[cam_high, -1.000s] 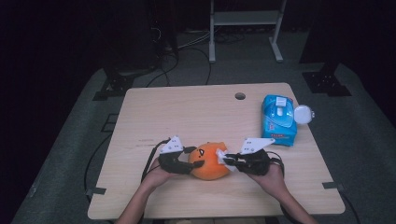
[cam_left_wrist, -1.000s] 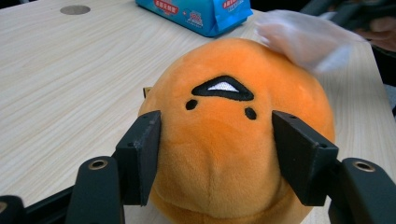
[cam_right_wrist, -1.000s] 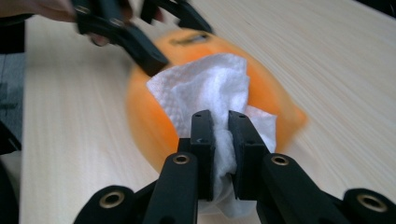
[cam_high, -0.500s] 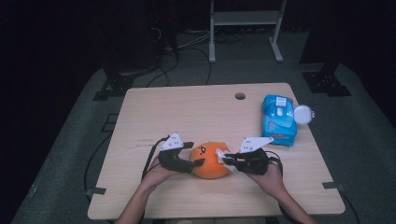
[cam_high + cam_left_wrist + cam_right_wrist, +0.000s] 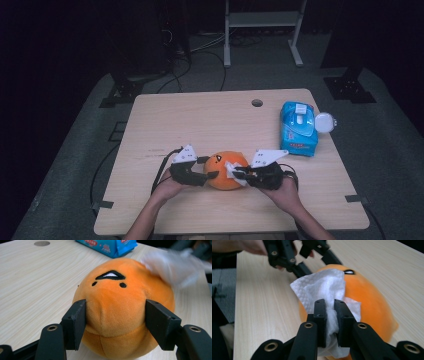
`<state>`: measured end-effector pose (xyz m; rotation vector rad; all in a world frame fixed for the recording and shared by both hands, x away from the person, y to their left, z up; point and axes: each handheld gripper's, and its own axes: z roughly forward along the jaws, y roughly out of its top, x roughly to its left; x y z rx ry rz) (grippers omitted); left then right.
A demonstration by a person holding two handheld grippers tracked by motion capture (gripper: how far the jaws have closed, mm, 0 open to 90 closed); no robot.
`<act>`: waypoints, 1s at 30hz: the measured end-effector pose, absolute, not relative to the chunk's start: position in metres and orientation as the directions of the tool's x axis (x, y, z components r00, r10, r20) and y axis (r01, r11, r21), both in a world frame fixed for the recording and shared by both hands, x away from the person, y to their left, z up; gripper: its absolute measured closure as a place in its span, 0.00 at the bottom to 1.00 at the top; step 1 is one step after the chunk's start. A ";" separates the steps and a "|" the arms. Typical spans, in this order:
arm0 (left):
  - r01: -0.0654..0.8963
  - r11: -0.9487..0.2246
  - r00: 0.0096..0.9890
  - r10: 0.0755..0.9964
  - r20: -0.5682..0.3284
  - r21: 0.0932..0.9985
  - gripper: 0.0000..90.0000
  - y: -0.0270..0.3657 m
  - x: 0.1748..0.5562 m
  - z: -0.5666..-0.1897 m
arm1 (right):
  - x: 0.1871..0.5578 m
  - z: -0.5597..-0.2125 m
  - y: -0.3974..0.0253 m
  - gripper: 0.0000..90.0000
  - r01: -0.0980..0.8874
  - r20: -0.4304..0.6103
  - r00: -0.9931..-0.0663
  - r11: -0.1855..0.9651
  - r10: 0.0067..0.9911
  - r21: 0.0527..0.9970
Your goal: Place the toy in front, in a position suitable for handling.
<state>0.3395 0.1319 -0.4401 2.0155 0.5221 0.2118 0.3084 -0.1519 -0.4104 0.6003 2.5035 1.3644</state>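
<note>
Table (image 5: 200, 120): light wood; far half bare, with a small round hole (image 5: 257, 103) near the far edge.
Open room: wide to the left and beyond the toy; a blue wipes pack (image 5: 298, 128) lies to the right, well apart.
Plush toy (image 5: 226, 170): round, orange, with a stitched face of two dots and a black-and-white mouth; it rests near the table's front edge, between both grippers.
Left gripper (image 5: 115, 322): jaws apart, pressed on the toy's two sides.
Right gripper (image 5: 330, 315): jaws clamped on a crumpled white tissue (image 5: 324, 290) that lies against the toy's surface.
Change: the toy sits in the same spot as a second ago; the tissue has shifted slightly across it.
</note>
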 end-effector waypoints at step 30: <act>0.233 -0.390 0.915 0.398 -0.065 0.891 0.39 0.120 0.333 -0.436 | 0.307 -0.412 -0.144 0.88 0.268 0.061 -0.899 0.435 0.434 0.860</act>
